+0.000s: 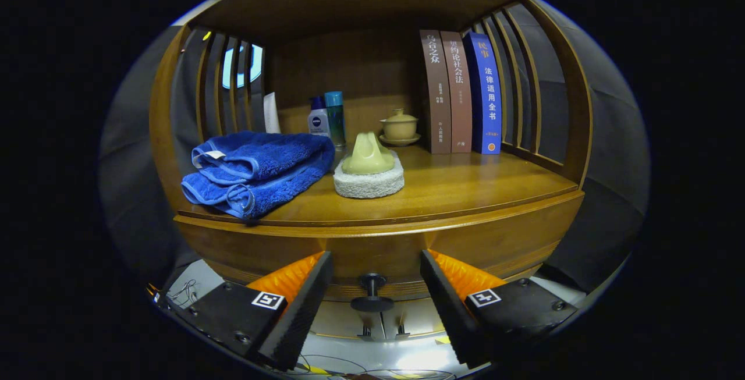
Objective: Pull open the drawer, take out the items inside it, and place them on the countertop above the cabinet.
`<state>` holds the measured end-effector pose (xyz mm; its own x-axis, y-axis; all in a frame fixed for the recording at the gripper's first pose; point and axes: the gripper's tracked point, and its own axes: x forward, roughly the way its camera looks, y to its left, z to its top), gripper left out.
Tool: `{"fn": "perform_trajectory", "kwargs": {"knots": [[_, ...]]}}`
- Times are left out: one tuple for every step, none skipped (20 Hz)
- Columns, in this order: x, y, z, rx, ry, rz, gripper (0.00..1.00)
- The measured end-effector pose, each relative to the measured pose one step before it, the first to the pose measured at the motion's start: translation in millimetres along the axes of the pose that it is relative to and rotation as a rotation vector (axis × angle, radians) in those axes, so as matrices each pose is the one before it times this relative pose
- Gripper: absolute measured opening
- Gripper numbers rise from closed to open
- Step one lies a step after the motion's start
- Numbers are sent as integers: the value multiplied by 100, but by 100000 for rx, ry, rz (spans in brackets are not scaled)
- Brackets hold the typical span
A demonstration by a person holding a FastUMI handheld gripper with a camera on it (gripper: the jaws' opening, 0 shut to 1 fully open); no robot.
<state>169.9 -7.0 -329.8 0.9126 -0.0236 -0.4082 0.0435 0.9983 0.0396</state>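
My gripper (375,272) is open, its two fingers spread wide before the wooden cabinet. The drawer front (378,249) is closed, and its dark round knob (371,293) sits between the fingers, untouched by either. Above the drawer lies the wooden countertop (465,185). On it, beyond the fingers, a folded blue towel (256,170) lies at the left and a white sponge scrubber with a pale green handle (368,170) sits in the middle. The drawer's contents are hidden.
At the back of the countertop stand a white bottle (318,119), a teal bottle (335,115), a lidded beige cup on a saucer (399,126) and three upright books (460,92). Slatted wooden side panels (224,86) close in both ends.
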Motion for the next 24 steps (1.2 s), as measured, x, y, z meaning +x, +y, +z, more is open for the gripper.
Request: {"fn": "perform_trajectory", "kwargs": {"knots": [[-94, 14, 6, 271, 589, 204, 99], [-330, -34, 192, 421, 261, -34, 99], [-460, 14, 355, 345, -479, 246, 99], [-691, 69, 598, -181, -813, 88, 99], [-890, 101, 630, -542, -1425, 331, 99], [-970, 118, 912, -848, -2031, 298, 100], [-968, 42, 923, -753, -1987, 41, 99], [-889, 158, 923, -650, -1753, 320, 100], [-1006, 218, 926, -887, -1537, 624, 100], [-1024, 69, 1033, -1127, -1640, 515, 99], [-1091, 56, 1282, -916, -2202, 519, 99], [-1038, 87, 1558, -682, -2779, 428, 99], [-1169, -88, 1637, -389, -2901, -299, 99], [-1074, -43, 1791, -401, -2816, 70, 99], [-1106, 17, 1604, -524, -2240, -124, 99], [-1093, 155, 1619, -249, -2795, 312, 99], [-1133, 310, 1958, 781, -3380, 887, 99], [-853, 151, 1384, 1106, -2147, 344, 99], [-1016, 20, 1414, 1189, -1961, -5, 99], [-900, 46, 1104, 761, -1233, 71, 99], [-685, 189, 1042, 43, -577, 157, 99], [-569, 172, 799, -616, -148, 361, 99], [-435, 138, 666, -1125, 167, 20, 99], [-299, 13, 524, -1010, 281, 68, 99]]}}
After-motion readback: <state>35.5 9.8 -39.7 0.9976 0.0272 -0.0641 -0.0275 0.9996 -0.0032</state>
